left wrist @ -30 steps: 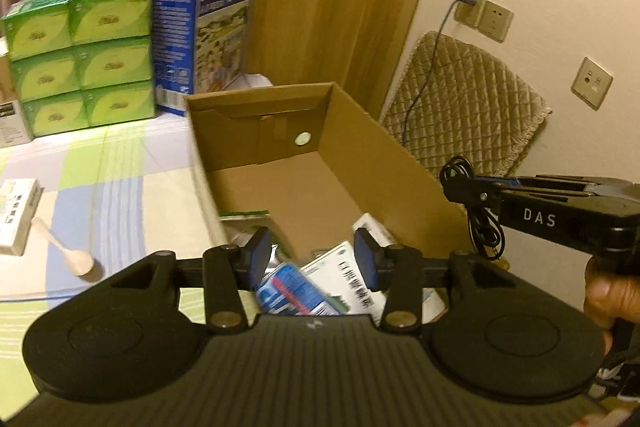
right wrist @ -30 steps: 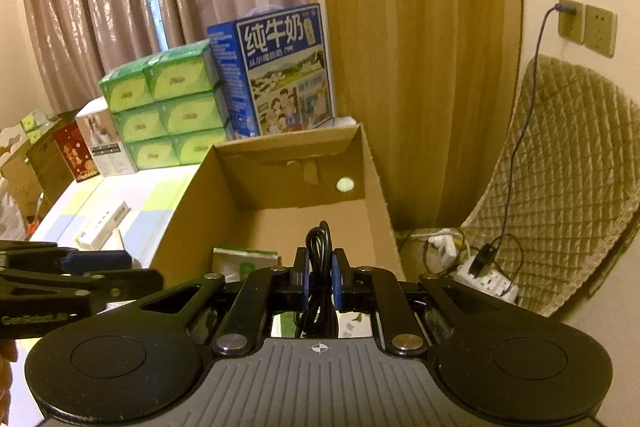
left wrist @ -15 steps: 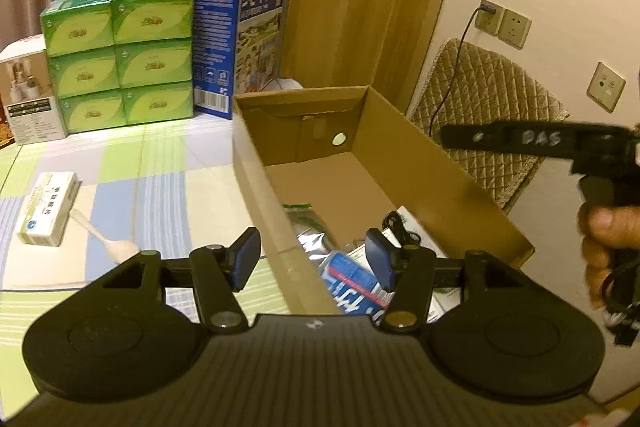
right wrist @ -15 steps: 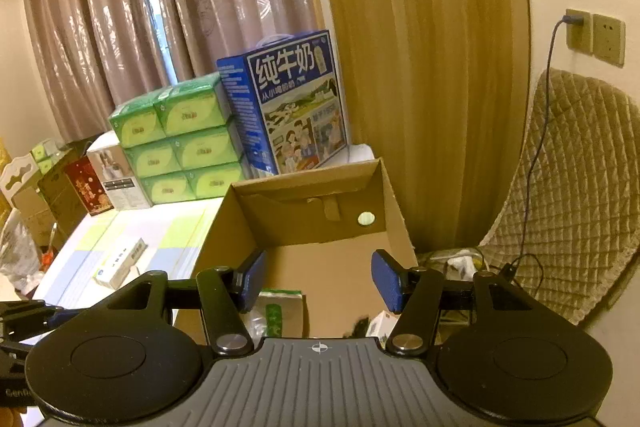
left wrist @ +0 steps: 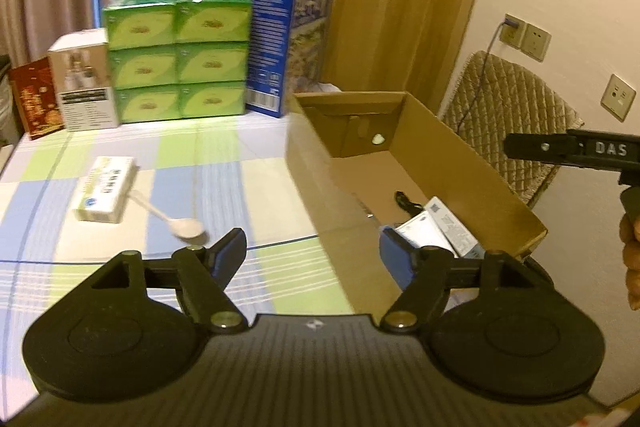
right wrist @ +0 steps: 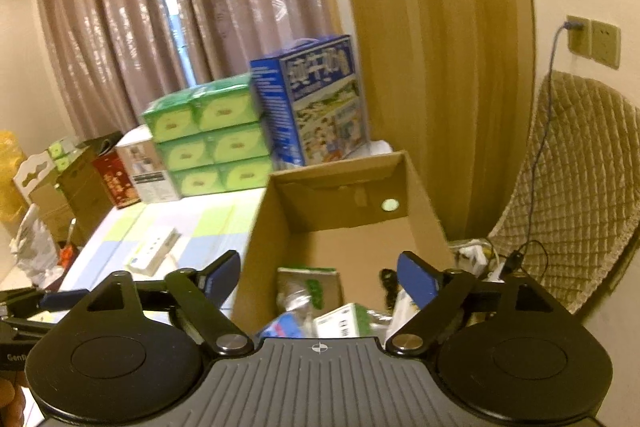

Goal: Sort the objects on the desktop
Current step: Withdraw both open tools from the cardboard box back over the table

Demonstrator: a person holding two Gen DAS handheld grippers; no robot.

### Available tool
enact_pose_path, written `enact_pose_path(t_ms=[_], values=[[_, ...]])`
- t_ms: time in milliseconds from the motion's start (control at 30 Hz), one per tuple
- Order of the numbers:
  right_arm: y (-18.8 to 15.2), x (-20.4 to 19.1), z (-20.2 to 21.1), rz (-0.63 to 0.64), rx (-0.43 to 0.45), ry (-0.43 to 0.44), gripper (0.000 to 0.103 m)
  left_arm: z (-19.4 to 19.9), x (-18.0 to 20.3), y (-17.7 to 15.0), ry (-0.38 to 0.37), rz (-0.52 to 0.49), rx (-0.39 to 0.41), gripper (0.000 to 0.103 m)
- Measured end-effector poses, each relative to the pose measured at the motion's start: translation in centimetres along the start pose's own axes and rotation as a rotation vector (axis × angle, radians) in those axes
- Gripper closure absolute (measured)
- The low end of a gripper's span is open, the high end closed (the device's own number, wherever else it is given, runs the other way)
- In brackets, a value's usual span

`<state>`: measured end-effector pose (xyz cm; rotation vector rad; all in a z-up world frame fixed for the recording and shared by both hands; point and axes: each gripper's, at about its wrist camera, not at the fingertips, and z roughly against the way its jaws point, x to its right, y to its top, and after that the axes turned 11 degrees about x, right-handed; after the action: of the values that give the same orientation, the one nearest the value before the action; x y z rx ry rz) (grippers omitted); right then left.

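An open cardboard box (left wrist: 472, 163) (right wrist: 340, 183) stands at the table's right edge. It holds a black cable (left wrist: 406, 201) (right wrist: 387, 279), a green packet (right wrist: 310, 285) and several small cartons (left wrist: 440, 227). A white carton (left wrist: 105, 189) (right wrist: 154, 255) and a plastic spoon (left wrist: 176, 221) lie on the checked tablecloth left of the box. My left gripper (left wrist: 312, 253) is open and empty over the box's near left wall. My right gripper (right wrist: 320, 277) is open and empty above the box; it also shows at the right in the left wrist view (left wrist: 516, 147).
Green tissue packs (left wrist: 178, 59) (right wrist: 208, 139), a blue milk carton box (left wrist: 286, 43) (right wrist: 316, 99), a white box (left wrist: 84, 87) and a red box (left wrist: 36, 99) line the table's far edge. A quilted chair (right wrist: 568, 211) and a power strip (right wrist: 478, 255) are right of the box.
My right gripper opened and let the black cable drop into the box, then rose. My left gripper swung left and back, off the box toward the table.
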<state>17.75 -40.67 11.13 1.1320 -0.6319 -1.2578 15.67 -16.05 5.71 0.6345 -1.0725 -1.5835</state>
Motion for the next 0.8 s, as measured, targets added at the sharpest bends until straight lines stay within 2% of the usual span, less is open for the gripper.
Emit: enact_pose_path(t_ms=[100, 267, 400, 633, 800], values=[[-0.2, -2.3, 0.7, 0.022, 0.005, 0.032, 0.012, 1.9, -1.6, -0.2, 0.031, 0.002, 0.017, 0.023], [-1.1, -6.6, 1.1, 0.058, 0.001, 0.098, 0.004, 5.3, -4.8, -1.3, 0.094, 0.004, 0.019, 0.017], [-2.3, -9.9, 0.6, 0.092, -0.015, 0.149, 0.002, 7.8, -7.9, -2.3, 0.163, 0.007, 0.023, 0.007], [-4.9, -14.8, -1.5, 0.147, -0.042, 0.228, 0.002, 10.4, -13.0, -3.5, 0.255, 0.011, 0.026, 0.003], [-7.3, -16.7, -3.7, 0.184, -0.069, 0.247, 0.002, 9.9, -15.9, -4.4, 0.288, 0.028, 0.016, 0.002]])
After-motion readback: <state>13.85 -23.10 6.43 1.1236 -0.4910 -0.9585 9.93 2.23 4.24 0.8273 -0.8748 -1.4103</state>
